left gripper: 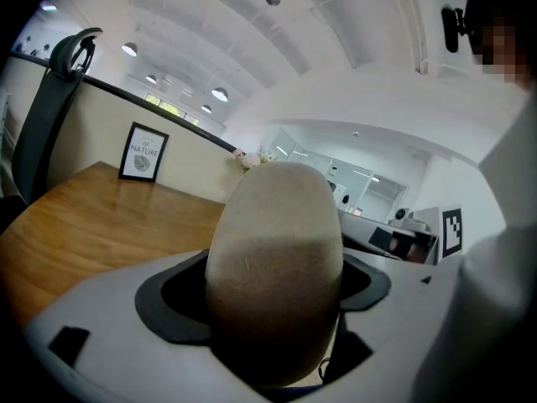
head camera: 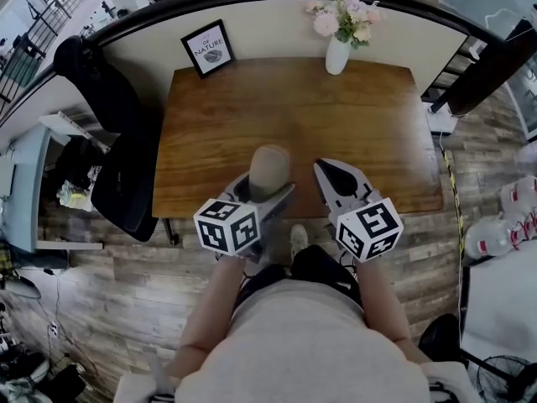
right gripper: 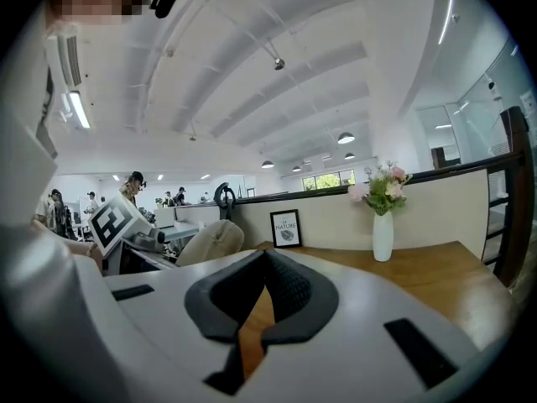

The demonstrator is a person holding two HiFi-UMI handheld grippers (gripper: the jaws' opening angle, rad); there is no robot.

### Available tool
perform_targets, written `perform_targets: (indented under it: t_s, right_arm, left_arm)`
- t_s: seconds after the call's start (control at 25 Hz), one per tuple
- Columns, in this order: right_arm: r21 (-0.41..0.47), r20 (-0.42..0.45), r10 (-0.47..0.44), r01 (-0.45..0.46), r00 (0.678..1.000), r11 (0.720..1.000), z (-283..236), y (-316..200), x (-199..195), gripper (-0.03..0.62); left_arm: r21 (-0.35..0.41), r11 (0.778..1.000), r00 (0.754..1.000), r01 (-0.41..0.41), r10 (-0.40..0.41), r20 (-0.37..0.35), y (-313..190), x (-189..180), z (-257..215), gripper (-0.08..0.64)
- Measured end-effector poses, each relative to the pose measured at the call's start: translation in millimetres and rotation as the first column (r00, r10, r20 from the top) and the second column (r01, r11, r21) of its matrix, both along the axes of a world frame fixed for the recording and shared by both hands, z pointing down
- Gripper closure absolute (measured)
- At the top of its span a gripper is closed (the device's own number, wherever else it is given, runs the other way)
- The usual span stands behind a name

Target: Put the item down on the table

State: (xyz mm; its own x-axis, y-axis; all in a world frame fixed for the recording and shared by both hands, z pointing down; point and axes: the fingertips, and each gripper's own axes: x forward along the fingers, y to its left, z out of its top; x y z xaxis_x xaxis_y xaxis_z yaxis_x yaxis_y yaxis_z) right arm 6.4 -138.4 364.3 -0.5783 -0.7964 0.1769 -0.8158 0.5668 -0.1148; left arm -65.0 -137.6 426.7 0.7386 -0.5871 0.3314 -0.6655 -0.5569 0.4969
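Left gripper (head camera: pixel 270 195) grips the beige, matte, egg-shaped item (head camera: pixel 270 170) round its lower half, over the brown wooden table's (head camera: pixel 252 116) near edge. I judge it light, slightly soft, likely to roll. Right gripper (head camera: pixel 322 168), beside it over that edge: closed, empty.

Even, bright indoor light falls on the brown wooden worktop (head camera: pixel 294 116) in the head view, with a pale sheen across its middle and only soft shadows. Around the worktop, wide-angle distortion bows the grey plank floor (head camera: pixel 92 250) into curves. Both tool views are round fisheye pictures with black corners. Above the worktop, the white ribbed ceiling (right gripper: pixel 252 57) is nearly washed out, and round ceiling lamps (left gripper: pixel 220 94) glare. In the left tool view, the beige rounded item (left gripper: pixel 274 250) in front of the worktop is soft-focused, lit on top and shadowed below. In the right tool view, the grey right tool (right gripper: pixel 265 263) before the worktop is blurred, while the worktop's far edge is sharp.
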Motion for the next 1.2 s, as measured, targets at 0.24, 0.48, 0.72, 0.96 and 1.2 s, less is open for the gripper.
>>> perform_targets:
  t_s: [0.24, 0.48, 0.72, 0.96, 1.2]
  right_arm:
    - [0.007, 0.008, -0.030, 0.030, 1.000, 1.000, -3, -48, 24, 0.583]
    - [0.001, 0.007, -0.074, 0.074, 0.997, 0.997, -4, -77, 41, 0.581]
    - [-0.013, 0.015, -0.103, 0.103, 0.995, 0.995, 1, -89, 43, 0.583]
    - [-0.040, 0.014, -0.114, 0.115, 0.993, 0.993, 9, -94, 48, 0.583]
    - [-0.070, 0.009, -0.100, 0.100, 0.995, 0.993, 25, -104, 51, 0.583]
  left_arm:
    - [0.021, 0.999, 1.000, 0.024, -0.024, 0.006, -51, 25, -8, 0.129]
    - [0.032, 0.998, 0.999, 0.047, -0.047, 0.000, -80, 47, -16, 0.129]
    - [0.020, 0.998, 0.998, 0.067, -0.067, 0.016, -91, 49, -11, 0.129]
    - [0.004, 0.996, 0.996, 0.091, -0.091, 0.014, -104, 49, -4, 0.129]
    - [-0.015, 0.996, 0.996, 0.091, -0.090, 0.013, -115, 48, 7, 0.129]
